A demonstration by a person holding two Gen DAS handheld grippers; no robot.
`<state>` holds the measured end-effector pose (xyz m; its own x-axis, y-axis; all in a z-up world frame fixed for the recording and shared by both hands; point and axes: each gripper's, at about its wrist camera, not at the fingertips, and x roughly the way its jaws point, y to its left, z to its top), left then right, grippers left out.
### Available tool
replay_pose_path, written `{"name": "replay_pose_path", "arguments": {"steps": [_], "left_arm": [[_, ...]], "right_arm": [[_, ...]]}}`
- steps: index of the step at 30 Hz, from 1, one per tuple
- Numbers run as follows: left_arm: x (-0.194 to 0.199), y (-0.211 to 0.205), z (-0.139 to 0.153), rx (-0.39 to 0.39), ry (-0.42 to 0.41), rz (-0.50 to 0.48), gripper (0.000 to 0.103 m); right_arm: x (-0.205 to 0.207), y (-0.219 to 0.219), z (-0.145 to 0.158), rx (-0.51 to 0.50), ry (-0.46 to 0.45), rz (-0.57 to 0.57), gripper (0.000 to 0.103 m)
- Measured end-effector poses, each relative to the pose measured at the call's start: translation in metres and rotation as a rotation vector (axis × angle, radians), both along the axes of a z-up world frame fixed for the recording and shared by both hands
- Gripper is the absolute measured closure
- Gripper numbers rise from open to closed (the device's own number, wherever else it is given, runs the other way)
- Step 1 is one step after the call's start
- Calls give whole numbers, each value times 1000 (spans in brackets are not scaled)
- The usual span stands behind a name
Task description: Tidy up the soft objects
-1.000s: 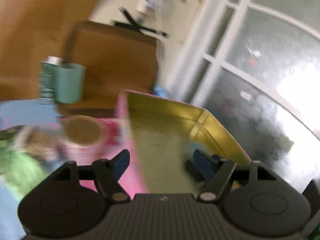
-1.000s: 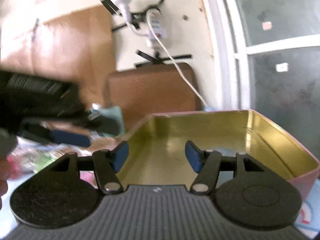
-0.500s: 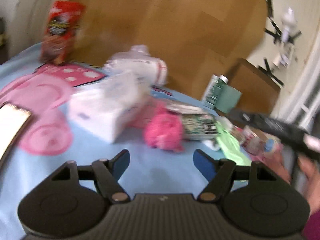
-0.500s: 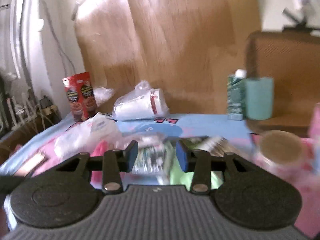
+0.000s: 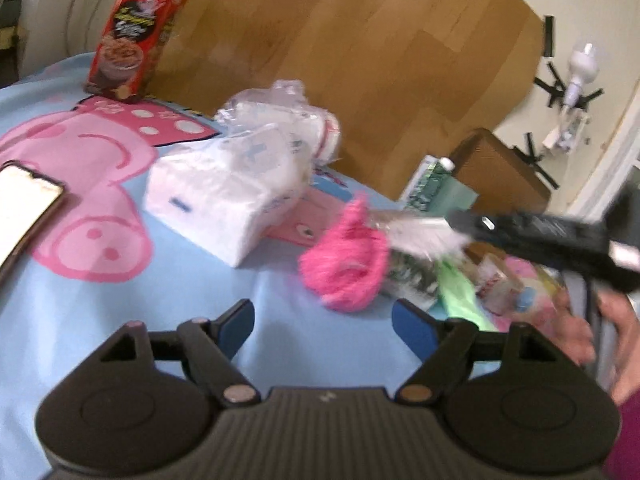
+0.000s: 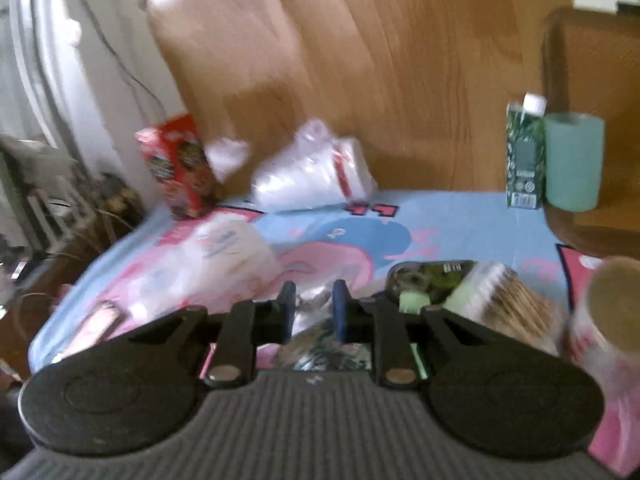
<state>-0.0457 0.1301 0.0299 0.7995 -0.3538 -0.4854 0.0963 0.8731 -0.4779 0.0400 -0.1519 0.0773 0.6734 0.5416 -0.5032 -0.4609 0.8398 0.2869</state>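
Your left gripper (image 5: 323,320) has its jaws wide; they have just been opening, and only the blue cloth (image 5: 120,320) lies under them. The pink fluffy thing (image 5: 344,268) is just above the jaws in the centre of the left view, resting on the cloth. To its left sits the white tissue pack (image 5: 224,196), and a phone (image 5: 24,204) lies at the left edge.

Your right gripper (image 6: 314,306) has narrow jaws that have just been closing. A crinkled plastic packet (image 6: 316,344) is seen between them at the lower centre of the right view, but I cannot tell if the pads press it. A brush (image 6: 500,300) lies to the right.
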Motion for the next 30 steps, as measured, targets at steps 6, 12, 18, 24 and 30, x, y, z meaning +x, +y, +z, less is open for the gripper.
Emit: {"name": "replay_pose_path", "arguments": {"steps": [6, 12, 18, 24, 30], "left_arm": [[-10, -31, 15, 9, -38, -127, 25], [-1, -95, 14, 19, 26, -312, 18], [-3, -151, -5, 143, 116, -342, 16], [-6, -179, 5, 229, 101, -344, 28], [-11, -198, 43, 213, -20, -378, 29]], "right_arm": [[-116, -50, -18, -80, -104, -81, 81], [-171, -57, -57, -127, -84, -69, 27], [-157, -44, -76, -179, -77, -7, 24], [-174, -4, -85, -348, -284, -17, 42], [-191, -23, -67, -328, -456, -108, 42]]}}
